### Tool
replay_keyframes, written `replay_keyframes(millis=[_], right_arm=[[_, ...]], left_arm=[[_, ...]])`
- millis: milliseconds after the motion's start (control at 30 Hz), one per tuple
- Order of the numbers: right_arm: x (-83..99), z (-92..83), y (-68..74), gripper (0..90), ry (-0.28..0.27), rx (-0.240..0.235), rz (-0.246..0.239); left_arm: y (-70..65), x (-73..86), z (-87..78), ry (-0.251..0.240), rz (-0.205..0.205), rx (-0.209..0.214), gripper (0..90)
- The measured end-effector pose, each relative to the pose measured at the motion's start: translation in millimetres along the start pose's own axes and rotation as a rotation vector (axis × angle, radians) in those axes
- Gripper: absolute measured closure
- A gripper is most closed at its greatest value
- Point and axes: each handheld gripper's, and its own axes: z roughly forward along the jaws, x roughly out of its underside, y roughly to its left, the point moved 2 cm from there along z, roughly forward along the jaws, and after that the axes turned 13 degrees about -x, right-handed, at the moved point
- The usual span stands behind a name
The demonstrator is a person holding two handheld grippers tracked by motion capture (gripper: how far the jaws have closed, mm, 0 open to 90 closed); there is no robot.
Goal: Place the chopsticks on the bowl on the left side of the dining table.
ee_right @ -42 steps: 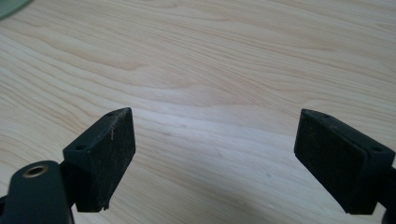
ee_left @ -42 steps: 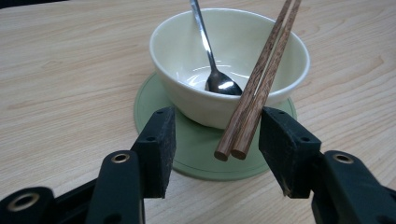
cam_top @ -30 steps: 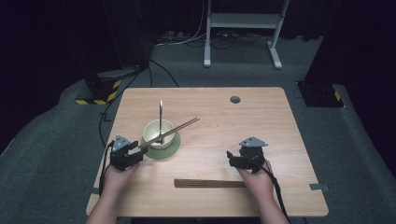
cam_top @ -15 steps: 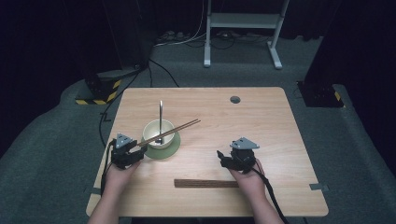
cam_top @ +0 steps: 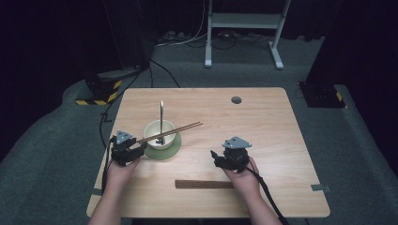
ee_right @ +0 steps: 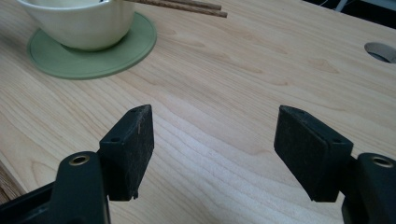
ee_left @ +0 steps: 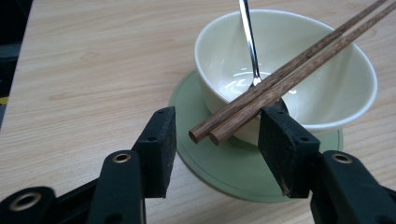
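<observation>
A cream bowl point(cam_top: 161, 136) stands on a green saucer point(cam_top: 164, 151) at the table's left. A metal spoon point(cam_top: 161, 115) stands upright in it, and a pair of brown chopsticks point(cam_top: 173, 131) lies across its rim. My left gripper point(cam_top: 139, 150) is open at the saucer's left edge. In the left gripper view the chopsticks' point(ee_left: 280, 79) near ends lie between the left gripper's point(ee_left: 219, 149) pads, untouched, in front of the bowl point(ee_left: 327, 84). My right gripper point(cam_top: 214, 157) is open over bare wood right of the saucer. Its jaws have just been closing, with nothing between them in the right gripper view point(ee_right: 212, 149).
A flat brown wooden strip point(cam_top: 204, 184) lies near the front edge, under the right hand. A round cable hole point(cam_top: 236, 100) sits at the back right. The right gripper view has the saucer point(ee_right: 93, 56) and bowl point(ee_right: 84, 23) ahead at the upper left.
The right hand and its gripper have slid left across the table toward the bowl. The left gripper, bowl, spoon and chopsticks have kept still.
</observation>
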Motion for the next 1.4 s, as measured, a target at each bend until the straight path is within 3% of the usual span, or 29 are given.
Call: replay_keyframes(millis=[100,267,333,500,667,900,1167,1400], right_arm=[[-3.5,2.5,2.6,31.3,-0.008,0.006,-0.004],[-7.4,10.4,2.0,33.1,-0.019,0.018,-0.004],[-8.7,14.0,1.4,33.8,-0.02,0.021,0.004],[-14.0,21.7,-0.4,35.4,-0.03,0.03,0.015],[-17.7,29.5,-3.5,37.0,-0.024,0.048,0.014],[-25.6,43.3,-9.7,42.5,-0.015,0.049,0.018],[-34.1,57.2,-15.5,43.4,-0.02,0.063,0.029],[-38.1,65.4,-13.8,45.7,-0.026,0.064,0.043]], left_arm=[[3.9,-2.5,-3.1,-0.026,-0.022,0.011,47.1],[5.2,-2.9,-3.3,-0.029,-0.003,0.02,47.4],[4.8,-2.1,-3.2,-0.025,-0.016,0.036,47.4],[5.1,0.7,-7.1,-0.023,0.019,0.044,47.4],[8.0,2.3,-3.0,-0.005,0.014,0.062,47.8],[8.2,2.0,0.9,-0.022,0.016,0.052,52.6],[11.3,2.2,8.6,-0.022,-0.029,0.057,53.9],[12.7,0.4,12.6,-0.03,-0.033,0.043,57.0]])
